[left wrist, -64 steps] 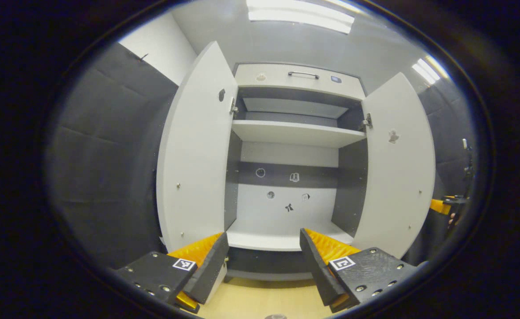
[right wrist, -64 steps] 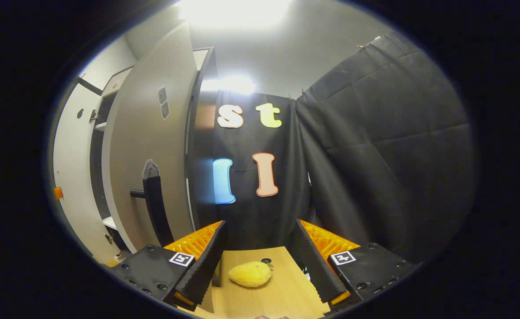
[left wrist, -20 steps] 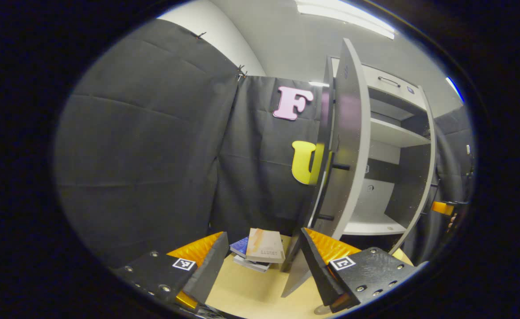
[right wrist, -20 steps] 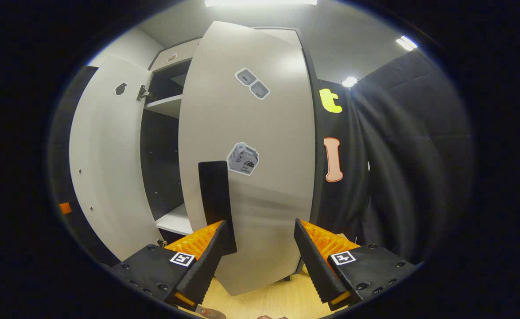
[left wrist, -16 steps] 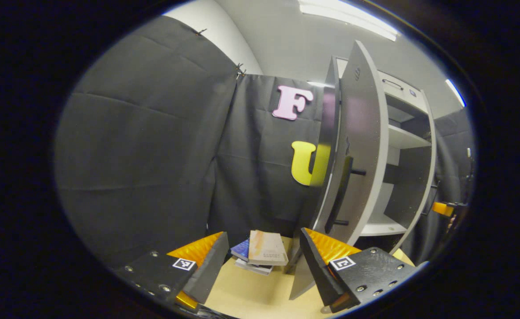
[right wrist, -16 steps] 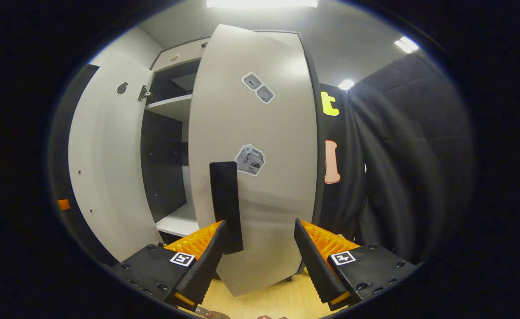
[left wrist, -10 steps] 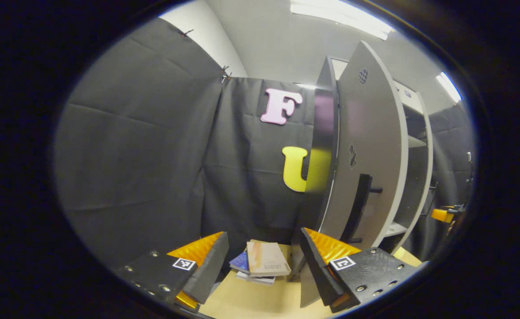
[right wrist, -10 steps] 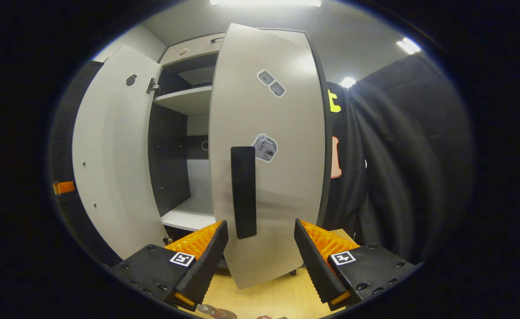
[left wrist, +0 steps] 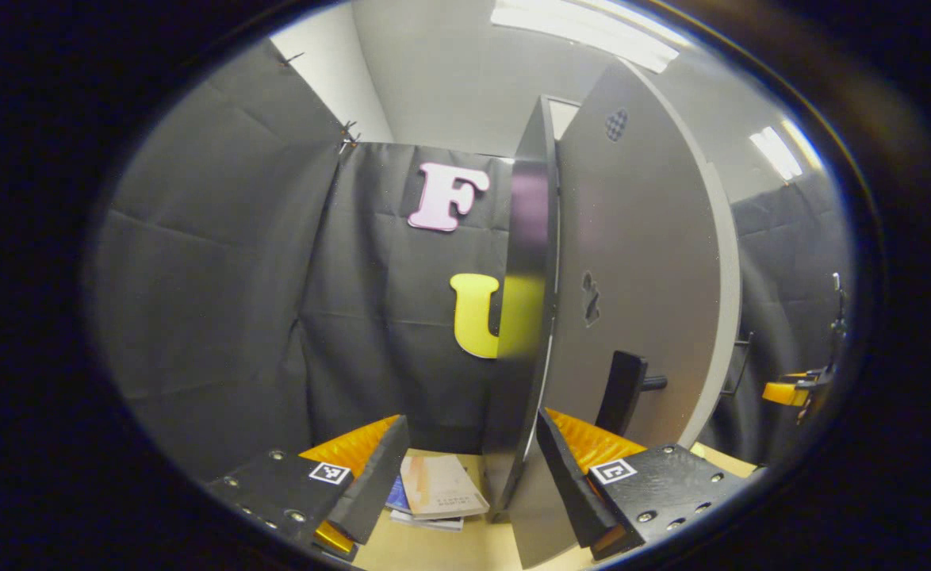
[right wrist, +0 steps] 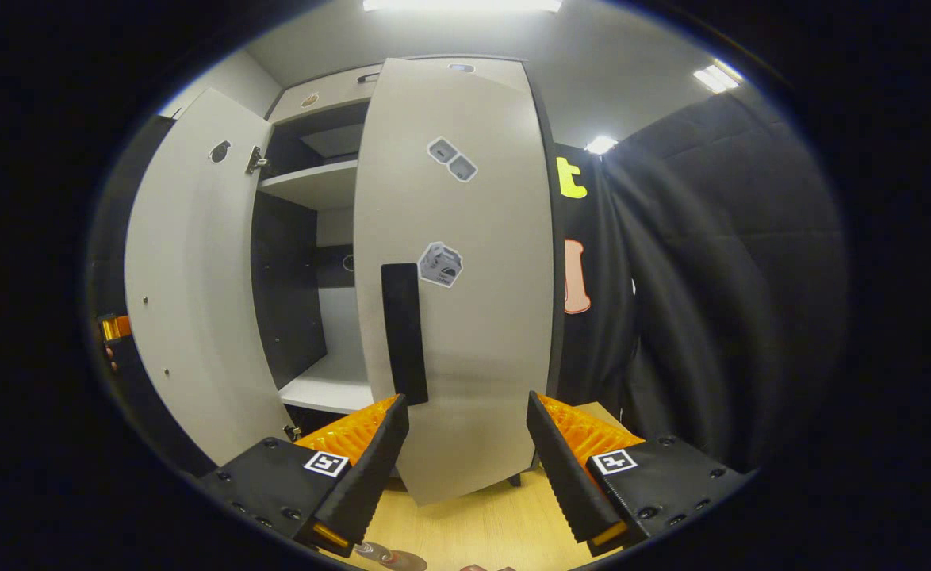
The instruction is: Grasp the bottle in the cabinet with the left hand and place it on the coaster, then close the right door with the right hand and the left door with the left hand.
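step: closing of the two cabinet doors, judged from door angles; bottle placement apparently done.
left tool [left wrist: 465, 468]: wide open, nothing held, lower middle of left gripper view; right finger against the bottom edge of the grey left door [left wrist: 640, 262].
right tool [right wrist: 465, 460]: wide open, empty, lower middle of right gripper view, facing the pale grey right door [right wrist: 457, 317].
right door: nearly shut, black vertical handle [right wrist: 404, 333] just above the left finger.
left door: wide open at left of right gripper view, edge-on at centre right of left gripper view.
bottle: hard to tell; possibly the small glint at bottom edge of right gripper view, on the light wooden table [right wrist: 481, 531].
advice: push flat on each door face, near the handle side; swing slowly, fingers clear of the closing gap.
clutter: stacked books [left wrist: 434, 500] on the table.
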`<state>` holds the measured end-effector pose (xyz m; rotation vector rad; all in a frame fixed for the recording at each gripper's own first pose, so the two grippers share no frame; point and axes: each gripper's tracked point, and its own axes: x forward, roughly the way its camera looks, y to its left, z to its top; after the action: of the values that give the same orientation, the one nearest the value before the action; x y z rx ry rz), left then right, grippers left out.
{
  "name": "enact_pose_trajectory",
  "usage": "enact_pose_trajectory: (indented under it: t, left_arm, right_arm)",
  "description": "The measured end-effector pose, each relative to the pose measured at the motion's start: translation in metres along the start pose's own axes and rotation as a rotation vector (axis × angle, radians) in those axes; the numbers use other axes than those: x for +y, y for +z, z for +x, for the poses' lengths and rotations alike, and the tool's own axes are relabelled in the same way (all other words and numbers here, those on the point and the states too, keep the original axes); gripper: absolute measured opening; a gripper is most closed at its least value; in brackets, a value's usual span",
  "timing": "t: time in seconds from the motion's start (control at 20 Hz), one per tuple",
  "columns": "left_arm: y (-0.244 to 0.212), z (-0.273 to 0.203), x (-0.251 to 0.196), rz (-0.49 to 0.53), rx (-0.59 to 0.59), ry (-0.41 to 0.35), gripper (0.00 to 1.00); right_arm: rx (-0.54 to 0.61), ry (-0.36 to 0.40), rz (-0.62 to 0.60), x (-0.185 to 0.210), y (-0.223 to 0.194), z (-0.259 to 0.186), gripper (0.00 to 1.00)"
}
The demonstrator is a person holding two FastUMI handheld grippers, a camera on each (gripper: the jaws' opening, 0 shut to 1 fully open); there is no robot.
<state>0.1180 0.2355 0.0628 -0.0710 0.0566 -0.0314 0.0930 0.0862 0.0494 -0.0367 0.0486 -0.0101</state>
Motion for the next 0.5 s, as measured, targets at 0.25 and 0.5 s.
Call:
enact_pose_trajectory:
  t: [0.25,0.5]
  left_arm:
    - [0.002,-0.007,-0.013,0.111,0.024,0.036,0.92]
    - [0.003,-0.005,-0.015,0.071,0.04,0.055,0.92]
  right_arm:
    - [0.011,-0.032,-0.007,-0.022,-0.007,0.007,0.95]
    - [0.043,0.0,0.028,-0.028,-0.023,0.014,0.95]
